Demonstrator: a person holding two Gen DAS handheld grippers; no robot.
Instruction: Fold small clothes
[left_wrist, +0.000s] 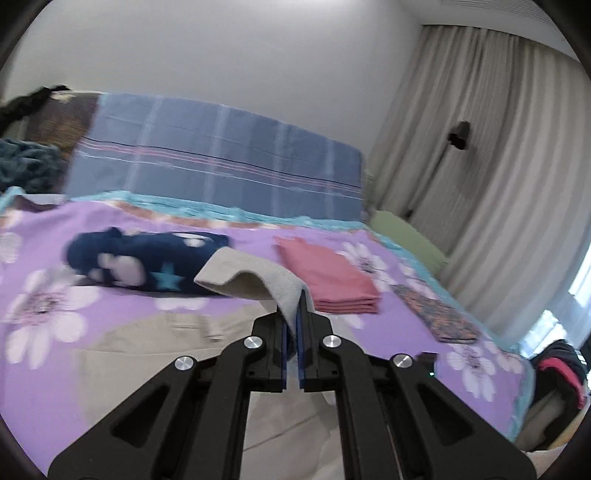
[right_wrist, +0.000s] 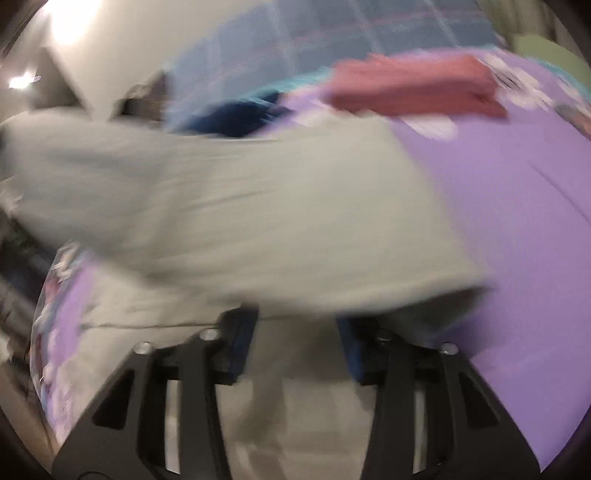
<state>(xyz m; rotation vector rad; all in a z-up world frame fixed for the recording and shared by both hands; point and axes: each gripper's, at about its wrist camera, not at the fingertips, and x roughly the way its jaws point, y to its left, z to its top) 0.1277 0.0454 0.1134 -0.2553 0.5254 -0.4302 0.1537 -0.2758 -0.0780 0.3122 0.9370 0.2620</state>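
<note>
We have the beige garment (left_wrist: 255, 278) lifted at one edge over the purple flowered bedspread (left_wrist: 44, 321), the rest of it lying flat beneath our tools. Our left gripper (left_wrist: 291, 314) is pinched tight on that raised edge. Our right gripper (right_wrist: 295, 325) stands wide apart with blurred beige cloth draped across its front, gripping nothing we can make out. Beyond lie a navy star-print piece (left_wrist: 147, 262) and a folded pink stack (left_wrist: 328, 280).
</note>
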